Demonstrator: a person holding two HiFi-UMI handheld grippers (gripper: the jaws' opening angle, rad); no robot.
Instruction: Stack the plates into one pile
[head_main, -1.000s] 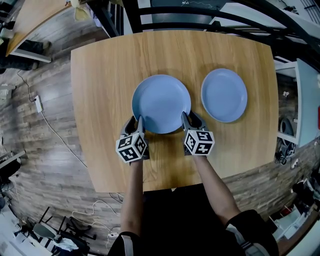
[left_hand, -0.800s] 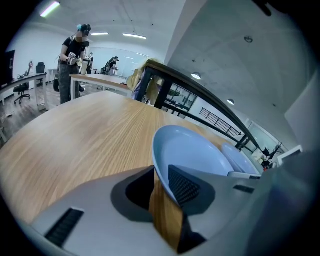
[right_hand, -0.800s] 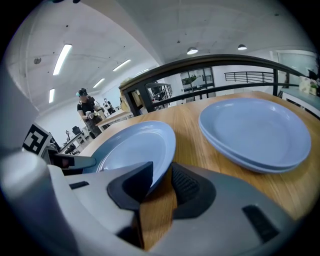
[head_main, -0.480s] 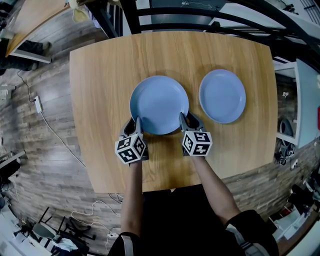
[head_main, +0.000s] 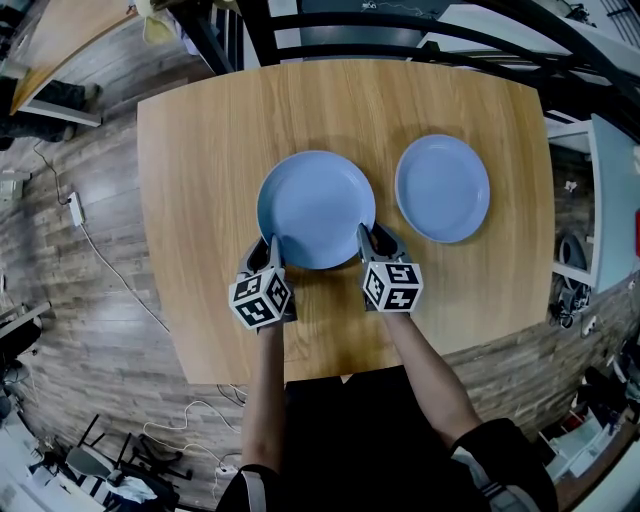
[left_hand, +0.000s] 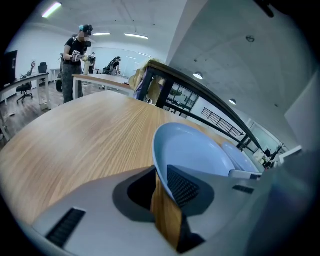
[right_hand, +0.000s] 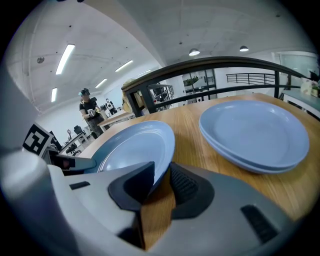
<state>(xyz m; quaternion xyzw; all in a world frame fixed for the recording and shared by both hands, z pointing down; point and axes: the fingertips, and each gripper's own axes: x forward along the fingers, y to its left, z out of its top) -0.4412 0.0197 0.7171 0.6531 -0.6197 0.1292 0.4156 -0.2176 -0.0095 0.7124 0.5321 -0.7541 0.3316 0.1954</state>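
Head view: both forearms reach forward side by side, and each hand tilts its claw down toward the light wooden tabletop (head_main: 200, 150). The left claw (head_main: 270, 243) sits at the near-left rim of the round pale-blue plate (head_main: 316, 205), and the right claw (head_main: 372, 237) sits at its near-right rim. This plate lies flat just ahead of and between the two claws. The second round pale-blue plate (head_main: 443, 188) lies ahead and to the right of the right claw, with a strip of bare wood between the two plates.

Left gripper view: the left claw (left_hand: 161, 182) has just been closing. The rim of the round pale-blue plate (left_hand: 192, 150) runs between its pads and looks pinched.

Right gripper view: the right claw (right_hand: 161, 182) has also just been closing. The rim of the round pale-blue plate (right_hand: 132, 147) stands between its jaws, but a sliver of wood shows beside one pad. I judge this side not yet clamped.

The likely trouble is lifting on this uneven hold. The right side could slip off the smooth rim, and the plate would then swing on the left claw and drop. Both holds are also on the near edge only. The far edge may therefore sag and strike the second round pale-blue plate (right_hand: 255, 132) on the way over.
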